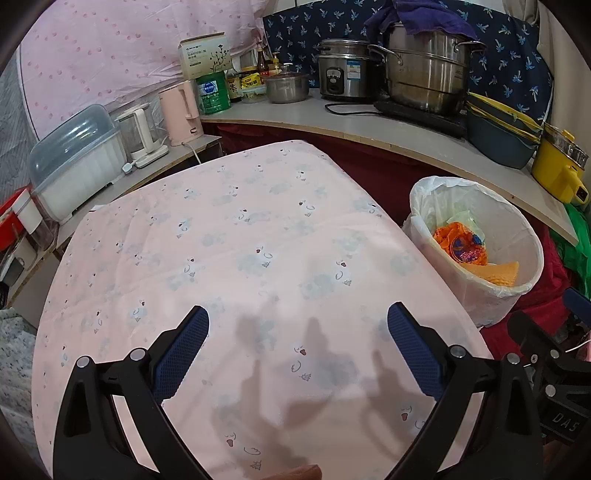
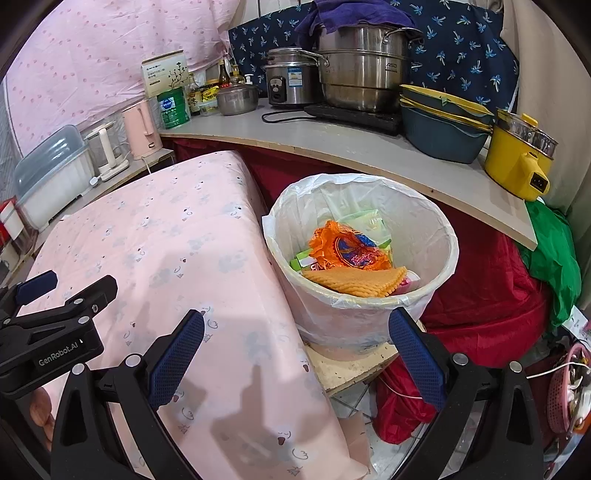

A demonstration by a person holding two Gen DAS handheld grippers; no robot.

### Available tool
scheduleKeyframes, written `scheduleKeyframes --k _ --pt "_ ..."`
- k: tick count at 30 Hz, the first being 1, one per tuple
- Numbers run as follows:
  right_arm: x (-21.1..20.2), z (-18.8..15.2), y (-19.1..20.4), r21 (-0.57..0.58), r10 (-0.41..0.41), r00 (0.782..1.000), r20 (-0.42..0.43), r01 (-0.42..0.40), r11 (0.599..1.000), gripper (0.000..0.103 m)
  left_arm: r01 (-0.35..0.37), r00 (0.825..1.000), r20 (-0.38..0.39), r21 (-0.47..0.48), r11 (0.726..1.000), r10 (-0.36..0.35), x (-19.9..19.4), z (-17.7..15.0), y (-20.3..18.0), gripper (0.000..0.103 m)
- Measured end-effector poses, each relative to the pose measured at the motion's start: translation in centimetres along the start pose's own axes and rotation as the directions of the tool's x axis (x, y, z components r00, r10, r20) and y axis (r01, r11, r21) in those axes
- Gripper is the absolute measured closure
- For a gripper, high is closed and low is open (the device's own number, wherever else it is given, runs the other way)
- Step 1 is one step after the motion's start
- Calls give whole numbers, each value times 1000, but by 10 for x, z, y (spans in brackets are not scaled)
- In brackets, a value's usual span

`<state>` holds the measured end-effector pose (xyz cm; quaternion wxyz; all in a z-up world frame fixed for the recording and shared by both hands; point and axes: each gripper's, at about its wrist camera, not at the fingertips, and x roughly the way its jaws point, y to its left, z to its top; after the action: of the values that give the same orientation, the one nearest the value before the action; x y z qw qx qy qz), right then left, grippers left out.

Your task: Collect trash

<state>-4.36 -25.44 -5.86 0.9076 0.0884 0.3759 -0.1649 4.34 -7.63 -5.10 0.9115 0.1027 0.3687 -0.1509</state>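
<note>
I am holding my left hand-held gripper (image 1: 297,345) and right hand-held gripper (image 2: 295,347) wide apart, gripping nothing, above the pink-clothed surface (image 1: 229,236). The trash (image 2: 351,254) is lying in the lined bin (image 2: 424,295), standing just right of the surface.

Grey counter (image 2: 354,147) along the back wall carries a large steel stockpot (image 2: 364,70) under a purple cloth (image 2: 343,14); rice cooker (image 2: 290,79) just beside it at left; small lidded pot (image 2: 238,98) further left; stacked blue-and-yellow basins (image 2: 441,120) and a yellow electric pot (image 2: 517,162) at right; pink kettle (image 1: 181,112) on the lower shelf.
</note>
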Motion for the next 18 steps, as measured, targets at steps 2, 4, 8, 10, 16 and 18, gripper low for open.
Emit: scheduleKeyframes --k 2,4,8,10,16,18 --pt "0 1 0 -2 -2 1000 3 2 1000 7 -3 1000 2 0 1000 3 0 0 0 10" --pt "0 2 0 -3 -4 1000 4 4 1000 7 -3 1000 6 1 1000 3 -1 0 0 10" --pt "0 2 -1 -3 -4 1000 3 4 1000 7 -9 1000 9 -4 1000 9 -1 0 -1 10" --pt "0 2 -1 -3 -3 1000 4 3 1000 7 -10 1000 10 -3 1000 10 -1 0 -1 10" --pt "0 2 -1 -3 -3 1000 3 3 1000 7 -11 1000 10 2 1000 11 -1 0 -2 10" --pt "-1 2 -1 0 -3 1000 4 3 1000 7 -11 1000 10 3 1000 11 -2 1 -3 10"
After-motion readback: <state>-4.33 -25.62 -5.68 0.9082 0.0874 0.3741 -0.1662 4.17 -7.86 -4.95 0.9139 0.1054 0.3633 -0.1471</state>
